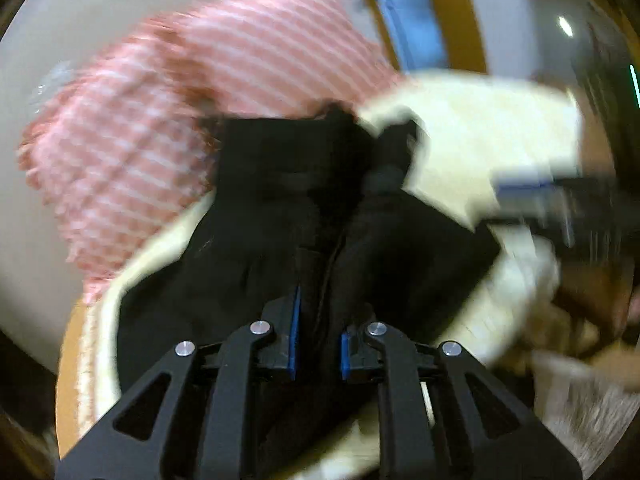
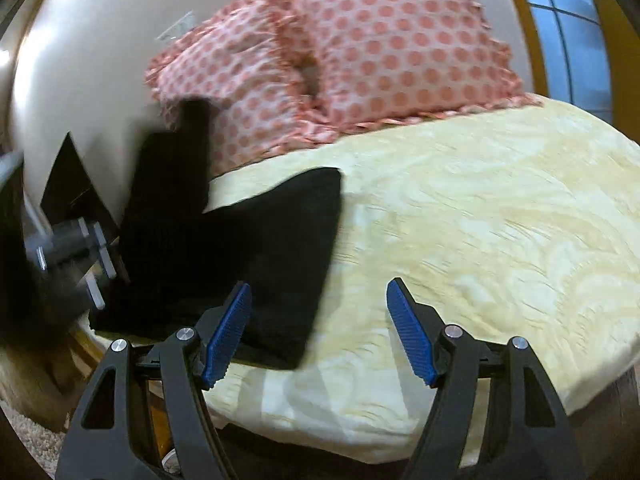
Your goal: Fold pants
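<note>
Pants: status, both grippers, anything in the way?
Left gripper shut on pants. Right gripper open, empty, above the bedspread. Pants part-folded at bed edge. Pillows behind, clear.

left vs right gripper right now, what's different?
The left gripper has its jaws nearly closed, pinching the black fabric pants; the right gripper has its jaws wide apart with nothing between them. The left one sits over the dark cloth, while the right hovers over the pale yellow bedspread beside the pants. Both share black linkage arms and ribbed blue pads.
</note>
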